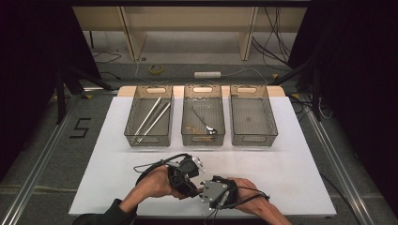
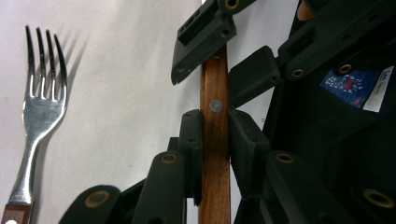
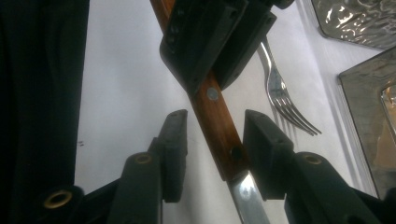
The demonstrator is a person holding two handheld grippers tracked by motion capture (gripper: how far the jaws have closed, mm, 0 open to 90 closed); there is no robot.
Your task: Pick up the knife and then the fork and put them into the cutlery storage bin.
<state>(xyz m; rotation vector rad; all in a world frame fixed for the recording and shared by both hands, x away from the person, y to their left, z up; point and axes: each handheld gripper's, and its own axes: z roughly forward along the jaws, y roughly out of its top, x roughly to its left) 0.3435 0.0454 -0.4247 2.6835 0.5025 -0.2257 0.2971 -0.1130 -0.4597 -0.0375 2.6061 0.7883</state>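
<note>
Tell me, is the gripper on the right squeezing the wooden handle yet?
Not yet. The right gripper is open: gaps show between its pads and the wooden handle. The left gripper is the one clamped on it.

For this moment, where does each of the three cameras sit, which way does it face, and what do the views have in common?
High view: above the person's side, looking forward and down on the white table and three bins; forearms, left gripper and right gripper.
Left gripper view: rides the left gripper, along jaws clamped on the wooden handle; fork beside.
Right gripper view: rides the right gripper, jaws flanking that handle, apart.
Both gripper views share handle, fork, and each other's gripper.
</note>
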